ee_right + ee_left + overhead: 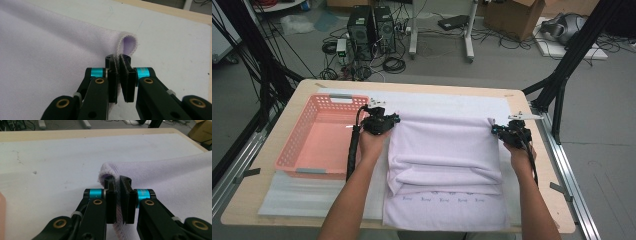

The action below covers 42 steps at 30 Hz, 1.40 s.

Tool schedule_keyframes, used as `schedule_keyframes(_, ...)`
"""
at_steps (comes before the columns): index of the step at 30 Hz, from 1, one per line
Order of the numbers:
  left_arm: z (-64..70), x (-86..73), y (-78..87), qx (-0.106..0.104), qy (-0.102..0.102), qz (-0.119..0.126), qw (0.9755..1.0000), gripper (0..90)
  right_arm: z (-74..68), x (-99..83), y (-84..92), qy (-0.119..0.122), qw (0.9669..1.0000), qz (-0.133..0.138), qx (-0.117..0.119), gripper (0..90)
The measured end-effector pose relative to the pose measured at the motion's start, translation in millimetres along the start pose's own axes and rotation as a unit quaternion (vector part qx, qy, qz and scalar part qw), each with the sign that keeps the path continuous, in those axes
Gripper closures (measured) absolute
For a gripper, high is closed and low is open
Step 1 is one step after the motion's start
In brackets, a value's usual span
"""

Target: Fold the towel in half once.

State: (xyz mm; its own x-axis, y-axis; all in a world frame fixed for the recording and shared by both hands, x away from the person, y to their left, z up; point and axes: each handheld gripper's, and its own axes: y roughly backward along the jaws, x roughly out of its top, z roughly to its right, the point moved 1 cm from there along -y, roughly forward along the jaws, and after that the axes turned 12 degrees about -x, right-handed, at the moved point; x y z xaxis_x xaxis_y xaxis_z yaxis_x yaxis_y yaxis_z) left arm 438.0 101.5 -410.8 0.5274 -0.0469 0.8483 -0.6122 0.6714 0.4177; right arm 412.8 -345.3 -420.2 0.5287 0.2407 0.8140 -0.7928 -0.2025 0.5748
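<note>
Lilac cloth is what you are handling: a soft towel [447, 150] is lying on the white mat [312, 197] that is covering the wooden table [242, 200], to the right of the pink basket [319, 137]. Its near part is lying flat and is showing a row of small printed marks, and a folded layer is resting over the middle.

You are holding the far edge at both corners. Your left gripper [393, 120] is pinching the far left corner, just beside the basket's right wall. In the left gripper view the left gripper [118, 181] is showing its jaws nearly together, with the fabric pressed between the pads and a small loop of the towel [160, 177] curling out past the tips. Your right gripper [497, 129] is pinching the far right corner. In the right gripper view the right gripper [118, 58] is also narrow, clamping the hem, and the towel [50, 50] is folding over above the tips.

Between your two grippers the far edge is running almost straight across the table.
</note>
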Motion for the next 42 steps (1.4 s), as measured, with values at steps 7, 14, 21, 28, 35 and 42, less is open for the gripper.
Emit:
schedule_keyframes(7, -2.9, 1.5, -13.4, 0.012, 0.001, 0.000, 0.9999, 83.7, 5.5, 3.6, -12.3, -0.004, 1.0000, 0.005, -0.006, 85.3)
schedule_keyframes(14, -6.4, -0.1, -17.3, 0.018, -0.013, 0.010, 0.9997, 83.5, 7.2, 1.4, -25.1, -0.020, 0.9997, 0.008, -0.015, 85.5)
schedule_keyframes(21, -9.2, -3.6, -20.3, 0.026, 0.001, 0.003, 0.9997, 69.7, 4.1, 9.7, -31.7, -0.024, 0.9993, 0.009, -0.028, 79.7)
schedule_keyframes(28, 0.4, -4.9, -17.3, -0.008, 0.002, -0.016, 0.9998, 64.4, 7.1, 10.6, -20.4, -0.037, 0.9992, -0.003, -0.016, 71.7)
schedule_keyframes(35, 16.5, -13.6, -3.4, -0.024, -0.003, 0.006, 0.9997, 65.6, 2.8, 6.0, 8.1, -0.026, 0.9996, 0.005, -0.003, 69.8)
schedule_keyframes(42, 36.1, -37.4, 15.3, -0.045, -0.008, -0.001, 0.9989, 58.8, -7.4, -10.1, 40.9, -0.016, 0.9998, 0.002, 0.012, 66.0)
